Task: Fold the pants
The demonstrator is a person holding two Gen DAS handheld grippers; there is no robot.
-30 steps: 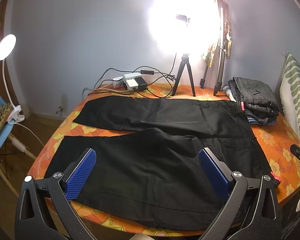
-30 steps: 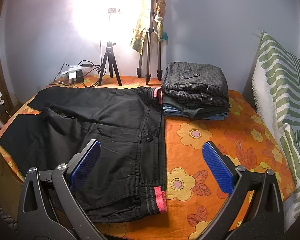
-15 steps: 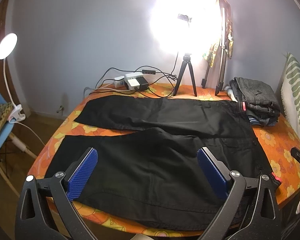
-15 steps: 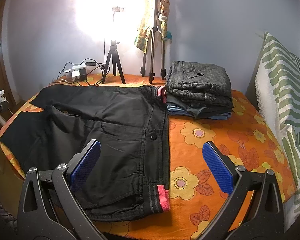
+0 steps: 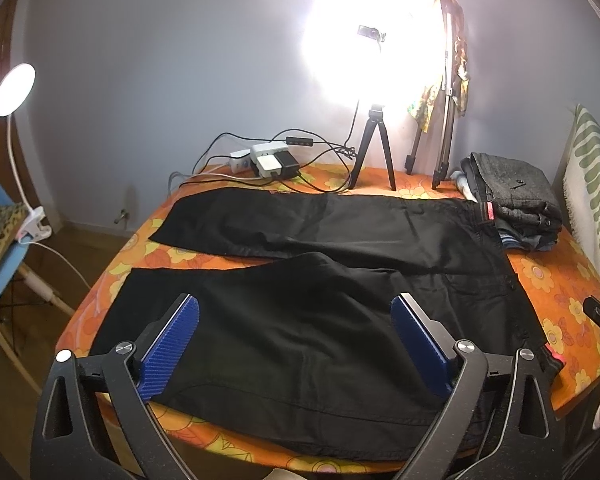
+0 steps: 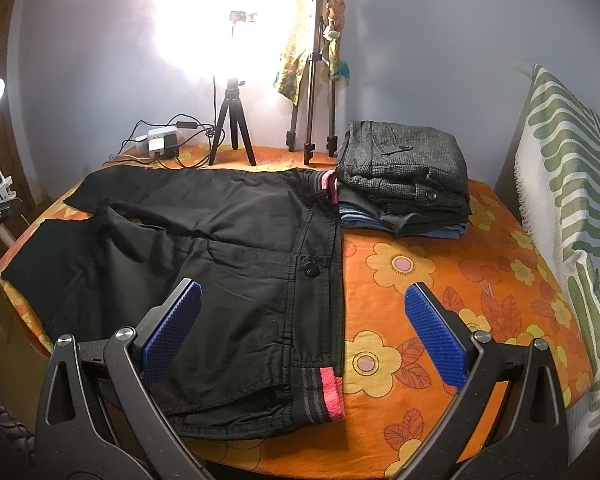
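Observation:
Black pants (image 5: 319,280) lie spread flat on the orange flowered tablecloth (image 6: 439,280), legs to the left, waistband with a pink lining (image 6: 331,396) to the right. My left gripper (image 5: 296,340) is open and empty, held above the near leg. My right gripper (image 6: 303,328) is open and empty, held above the waistband at the near edge; the pants also show in this view (image 6: 220,248).
A stack of folded clothes (image 6: 407,172) stands at the back right, touching the waistband. Two tripods (image 6: 232,128) and a power strip with cables (image 5: 272,164) stand at the back. A clip lamp (image 5: 16,88) is at the left, a striped cloth (image 6: 571,200) at the right.
Both grippers have drifted slightly back and up from the table; the pants have not moved.

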